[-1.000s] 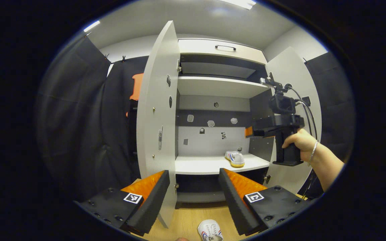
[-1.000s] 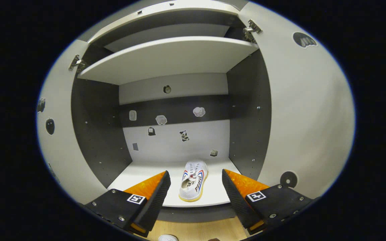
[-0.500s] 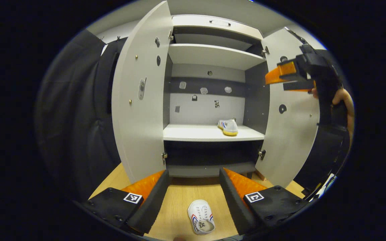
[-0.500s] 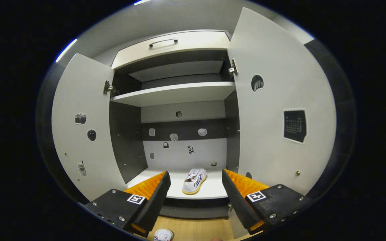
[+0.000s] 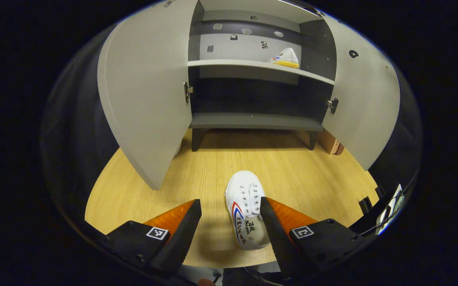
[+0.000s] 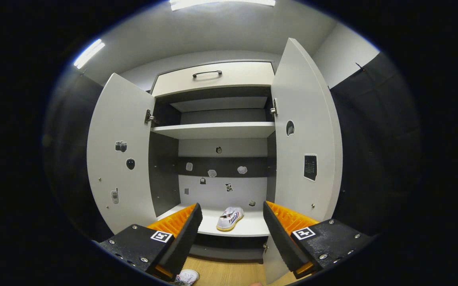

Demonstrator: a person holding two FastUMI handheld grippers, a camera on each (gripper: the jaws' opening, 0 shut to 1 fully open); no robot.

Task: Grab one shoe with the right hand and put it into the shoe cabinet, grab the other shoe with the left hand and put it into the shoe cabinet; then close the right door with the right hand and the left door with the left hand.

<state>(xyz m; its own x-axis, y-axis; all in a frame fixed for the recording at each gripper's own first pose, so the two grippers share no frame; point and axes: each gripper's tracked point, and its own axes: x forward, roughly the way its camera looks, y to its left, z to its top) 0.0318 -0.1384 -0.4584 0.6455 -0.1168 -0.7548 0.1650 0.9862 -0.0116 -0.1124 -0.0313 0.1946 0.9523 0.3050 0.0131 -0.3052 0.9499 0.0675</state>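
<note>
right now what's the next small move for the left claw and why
Probably lower the left claw a little further around the floor shoe and close. Its fingers are open, the shoe lies between them on the floor, nearer the right finger, and the other shoe already sits on the cabinet shelf.

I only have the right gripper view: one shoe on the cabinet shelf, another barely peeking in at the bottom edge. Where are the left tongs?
Observer: The left tongs hang open over the floor shoe, whose heel end lies between the fingers.
Operator: How does that shoe lie?
Observer: Upright on its sole on the wooden floor, toe toward the cabinet. The fingers are not closed on it.
</note>
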